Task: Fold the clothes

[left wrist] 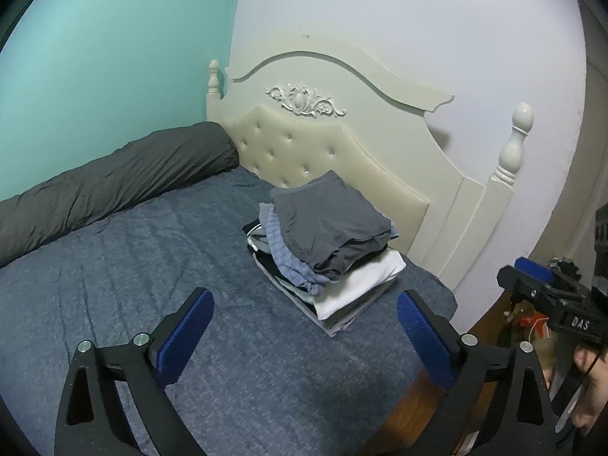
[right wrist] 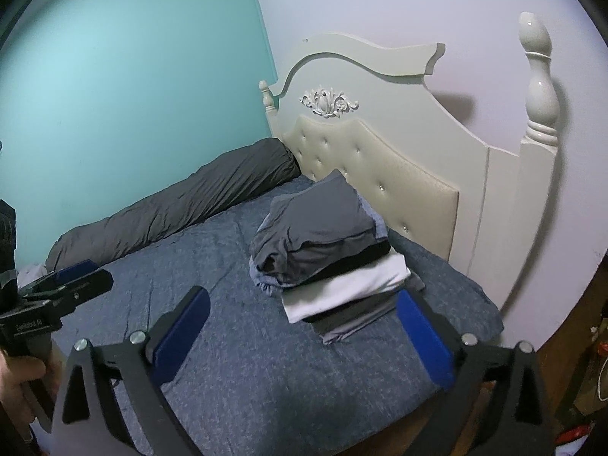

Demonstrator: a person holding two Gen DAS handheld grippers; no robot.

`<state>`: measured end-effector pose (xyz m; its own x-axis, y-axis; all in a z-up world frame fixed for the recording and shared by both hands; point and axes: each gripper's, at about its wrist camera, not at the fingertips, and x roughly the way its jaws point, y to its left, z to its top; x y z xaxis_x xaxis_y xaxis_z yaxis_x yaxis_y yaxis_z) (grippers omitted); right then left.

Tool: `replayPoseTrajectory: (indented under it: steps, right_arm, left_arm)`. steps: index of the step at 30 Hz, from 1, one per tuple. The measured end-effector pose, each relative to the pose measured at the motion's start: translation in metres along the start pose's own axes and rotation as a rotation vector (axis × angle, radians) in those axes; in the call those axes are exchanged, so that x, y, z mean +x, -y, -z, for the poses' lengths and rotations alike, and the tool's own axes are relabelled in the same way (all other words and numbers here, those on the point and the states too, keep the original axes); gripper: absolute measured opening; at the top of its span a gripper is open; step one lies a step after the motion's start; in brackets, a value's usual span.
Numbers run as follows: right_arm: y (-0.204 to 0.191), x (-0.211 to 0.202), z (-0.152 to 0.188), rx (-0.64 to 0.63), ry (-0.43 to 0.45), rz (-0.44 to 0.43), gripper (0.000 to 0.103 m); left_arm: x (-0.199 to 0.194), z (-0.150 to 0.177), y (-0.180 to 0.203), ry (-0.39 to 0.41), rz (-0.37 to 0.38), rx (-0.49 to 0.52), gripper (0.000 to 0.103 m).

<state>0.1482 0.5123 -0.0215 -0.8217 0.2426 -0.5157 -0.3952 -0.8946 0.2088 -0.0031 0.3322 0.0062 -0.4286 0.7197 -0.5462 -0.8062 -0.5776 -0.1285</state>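
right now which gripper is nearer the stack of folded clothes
Right, though only slightly. The right gripper has one of its fingers overlapping the stack of folded clothes at its lower corner. The left gripper hovers open over the blue bedspread, short of the stack.

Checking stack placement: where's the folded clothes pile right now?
In both wrist views the folded clothes pile sits on the blue bedspread near the bed's right edge, just before the cream headboard, ahead of the open tongs.
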Motion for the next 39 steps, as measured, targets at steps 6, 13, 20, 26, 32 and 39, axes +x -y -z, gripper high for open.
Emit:
replayPoseTrajectory:
  steps: [6, 13, 20, 26, 32, 39]
  right_arm:
    - [-0.006, -0.014, 0.014, -0.008, 0.009, 0.012, 0.102]
    - [-0.013, -0.031, 0.026, -0.013, 0.023, 0.023, 0.103]
    - [-0.023, -0.048, 0.038, -0.027, 0.045, 0.019, 0.103]
    - [-0.032, -0.058, 0.047, -0.039, 0.061, 0.027, 0.103]
    - [-0.035, -0.06, 0.055, -0.04, 0.061, 0.028, 0.103]
    - [-0.035, -0.061, 0.06, -0.037, 0.059, 0.03, 0.103]
  left_arm:
    - [-0.015, 0.013, 0.002, 0.008, 0.006, 0.002, 0.103]
    - [-0.031, 0.025, 0.004, 0.023, 0.005, 0.002, 0.103]
    - [-0.047, 0.038, 0.007, 0.038, 0.001, 0.008, 0.103]
    - [-0.057, 0.047, 0.009, 0.041, 0.008, 0.016, 0.103]
    - [-0.066, 0.055, 0.013, 0.046, 0.009, 0.023, 0.103]
    - [-0.072, 0.063, 0.016, 0.048, 0.021, 0.023, 0.103]
